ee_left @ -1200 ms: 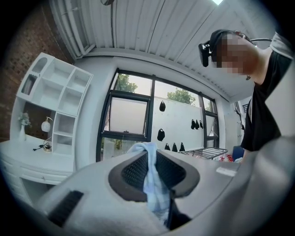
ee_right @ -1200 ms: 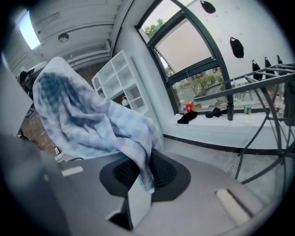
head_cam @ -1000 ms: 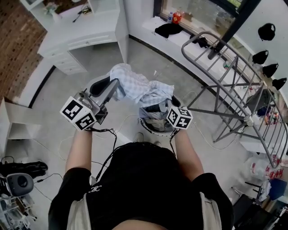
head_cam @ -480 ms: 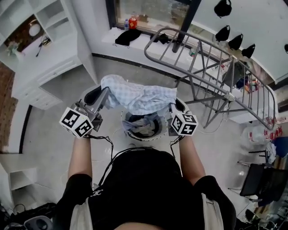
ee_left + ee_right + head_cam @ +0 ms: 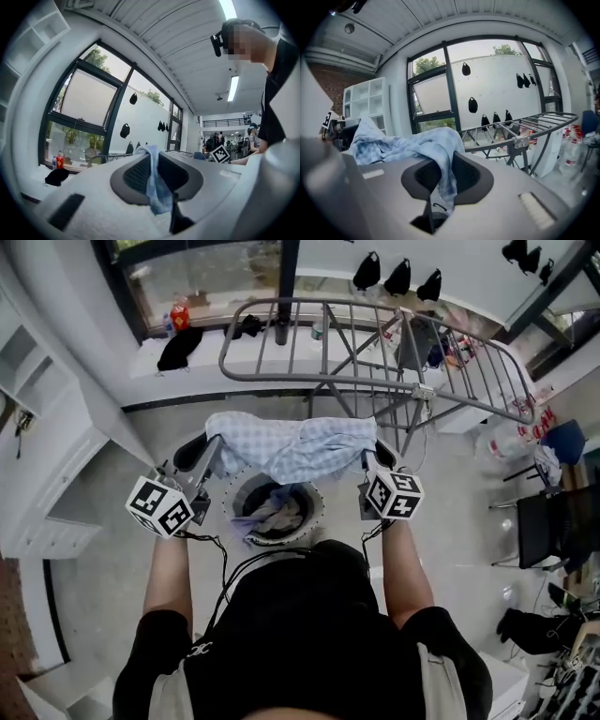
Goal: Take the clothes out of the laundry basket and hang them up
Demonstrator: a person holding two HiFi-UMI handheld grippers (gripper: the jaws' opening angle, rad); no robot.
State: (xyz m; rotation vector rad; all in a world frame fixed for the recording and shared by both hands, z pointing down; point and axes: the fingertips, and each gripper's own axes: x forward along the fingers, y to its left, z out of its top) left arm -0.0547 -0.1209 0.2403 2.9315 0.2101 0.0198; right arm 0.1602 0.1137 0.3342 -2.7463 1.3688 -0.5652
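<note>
A light blue checked garment point(image 5: 289, 443) hangs stretched between my two grippers, above the round laundry basket point(image 5: 309, 496). My left gripper point(image 5: 208, 448) is shut on its left end; the cloth point(image 5: 154, 185) shows pinched between the dark pads. At the cloth's right end my right gripper point(image 5: 372, 457) is also shut, with fabric point(image 5: 440, 164) draped over and through its jaws. More crumpled clothes point(image 5: 274, 514) lie in the basket. The grey metal drying rack point(image 5: 375, 343) stands just beyond the garment, also seen as a rack point(image 5: 520, 129) in the right gripper view.
A window sill point(image 5: 225, 338) with a black item and a red bottle runs behind the rack. White shelving point(image 5: 42, 427) stands at the left. Bags and a black chair point(image 5: 553, 521) crowd the right side. Cables point(image 5: 211, 540) trail near the basket.
The view has swung toward the drying rack, which now lies straight ahead. Both grippers have lifted the garment clear of the basket and spread it wider between them.
</note>
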